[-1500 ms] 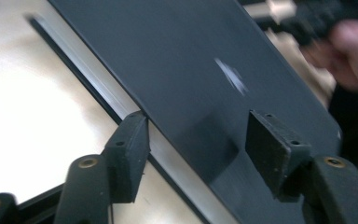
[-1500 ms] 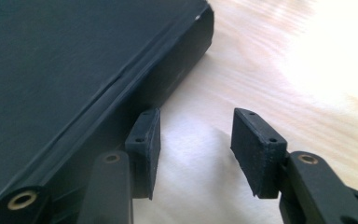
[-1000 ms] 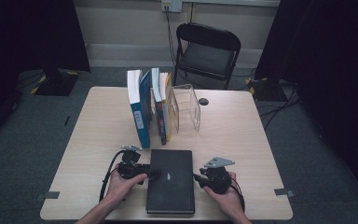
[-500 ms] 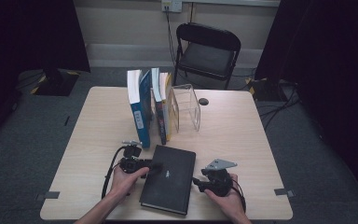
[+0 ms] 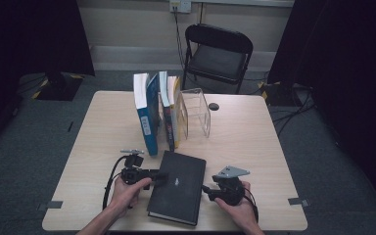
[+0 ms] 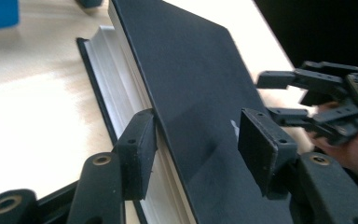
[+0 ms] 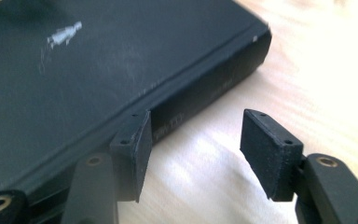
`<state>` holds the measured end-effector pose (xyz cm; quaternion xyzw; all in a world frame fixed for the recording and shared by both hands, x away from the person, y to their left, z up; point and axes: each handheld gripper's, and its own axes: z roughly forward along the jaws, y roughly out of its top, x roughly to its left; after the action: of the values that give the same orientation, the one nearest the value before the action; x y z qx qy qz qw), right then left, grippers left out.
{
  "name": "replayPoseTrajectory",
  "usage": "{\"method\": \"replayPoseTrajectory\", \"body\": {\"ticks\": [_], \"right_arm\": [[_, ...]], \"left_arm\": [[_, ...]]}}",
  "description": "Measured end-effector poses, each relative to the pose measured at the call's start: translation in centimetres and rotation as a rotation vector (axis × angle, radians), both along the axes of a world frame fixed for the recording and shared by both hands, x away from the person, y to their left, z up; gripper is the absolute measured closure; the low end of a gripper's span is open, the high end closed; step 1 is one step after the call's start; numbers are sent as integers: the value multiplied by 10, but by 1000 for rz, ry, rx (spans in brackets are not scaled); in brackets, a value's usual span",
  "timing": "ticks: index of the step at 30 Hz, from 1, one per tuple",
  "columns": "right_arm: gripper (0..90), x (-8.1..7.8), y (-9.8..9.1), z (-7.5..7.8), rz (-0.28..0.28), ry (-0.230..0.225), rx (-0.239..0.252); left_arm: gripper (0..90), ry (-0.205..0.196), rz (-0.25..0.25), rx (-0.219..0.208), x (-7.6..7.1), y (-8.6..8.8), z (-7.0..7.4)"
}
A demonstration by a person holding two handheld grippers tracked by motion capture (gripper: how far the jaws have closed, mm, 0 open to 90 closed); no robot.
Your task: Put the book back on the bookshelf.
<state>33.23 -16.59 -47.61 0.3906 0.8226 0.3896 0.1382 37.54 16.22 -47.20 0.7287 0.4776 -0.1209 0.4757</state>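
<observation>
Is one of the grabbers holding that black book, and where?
The left gripper has the black book's page-side cover between its jaws; whether it pinches cannot be told. The right gripper holds nothing.

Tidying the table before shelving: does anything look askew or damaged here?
The black book lies flat but skewed to the table edge, near corner past it. Its front cover is lifted along the page side, and scuffed.

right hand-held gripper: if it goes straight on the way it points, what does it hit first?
Most likely the spine side of the black hardcover book lying flat on the pale wooden table. The right hand-held gripper points at that edge with open jaws, nothing between them; whether one pad already touches the spine is unclear.
</observation>
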Motion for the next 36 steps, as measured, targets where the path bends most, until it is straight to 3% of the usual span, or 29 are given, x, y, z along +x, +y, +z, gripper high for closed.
{"method": "replayPoseTrajectory", "body": {"ticks": [9, 16, 21, 28, 32, 34, 36], "right_arm": [[443, 0, -1, 1, -9, -7, 11], [445, -1, -1, 1, -12, -15, 12], [470, -3, -2, 1, -13, -17, 10], [464, -3, -3, 1, -13, -16, 11], [460, -2, -3, 1, -13, -14, 12], [460, -2, -3, 1, -12, -14, 12], [461, -2, -3, 1, -13, -15, 11]], "left_arm": [[466, 28, 14, -60, -3, 2, 0], [447, 48, 23, -62, 0, 0, -2], [470, 9, 30, -73, 0, -2, 3], [468, 5, 30, -80, -2, -2, 5], [501, 59, -19, -146, -12, -2, 1], [517, 38, 14, -117, -15, -6, 4], [509, 25, 2, -99, -14, -11, 6]]}}
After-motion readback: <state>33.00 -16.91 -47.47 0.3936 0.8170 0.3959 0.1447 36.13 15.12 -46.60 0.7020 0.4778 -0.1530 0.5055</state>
